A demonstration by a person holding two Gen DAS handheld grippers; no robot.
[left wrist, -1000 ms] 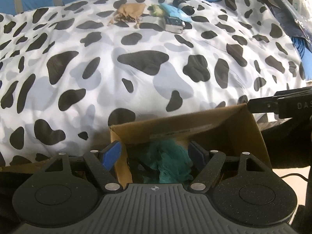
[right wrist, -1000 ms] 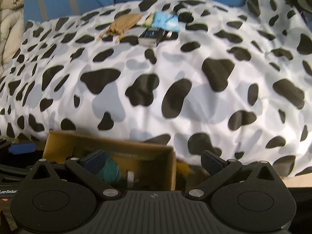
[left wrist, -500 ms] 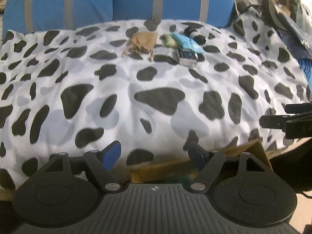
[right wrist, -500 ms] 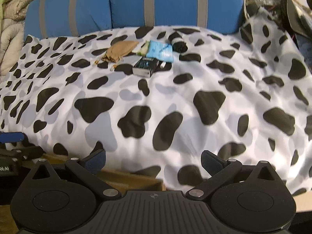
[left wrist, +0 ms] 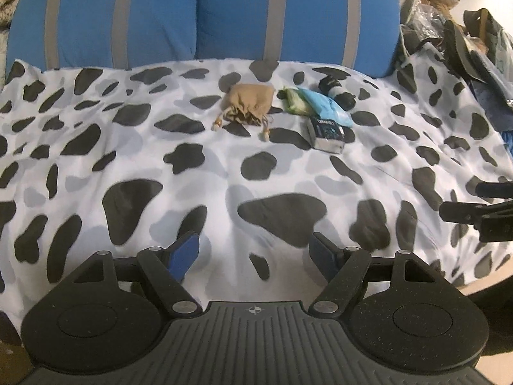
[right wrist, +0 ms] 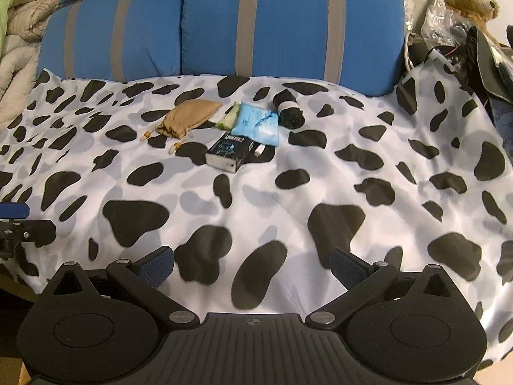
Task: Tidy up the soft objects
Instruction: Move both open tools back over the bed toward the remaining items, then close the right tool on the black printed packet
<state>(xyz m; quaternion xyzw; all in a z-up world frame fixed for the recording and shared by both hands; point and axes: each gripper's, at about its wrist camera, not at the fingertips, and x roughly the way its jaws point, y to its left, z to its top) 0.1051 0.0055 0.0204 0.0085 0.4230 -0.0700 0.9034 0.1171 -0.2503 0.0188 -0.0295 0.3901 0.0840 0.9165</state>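
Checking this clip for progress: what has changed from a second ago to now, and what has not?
Both views have lifted off the cardboard box with the teal cloth, which has dropped out of sight, and now face the spotted bedspread and blue pillows. Nothing was gripped or released: left gripper and right gripper stay open and empty. The tan pouch, light blue packet, dark box and black roll lie unmoved.

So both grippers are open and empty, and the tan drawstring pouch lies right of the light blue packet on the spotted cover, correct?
Not quite: the tan drawstring pouch lies left of the light blue packet, as the right wrist view shows. The left gripper and right gripper are indeed open and empty over the spotted cover.
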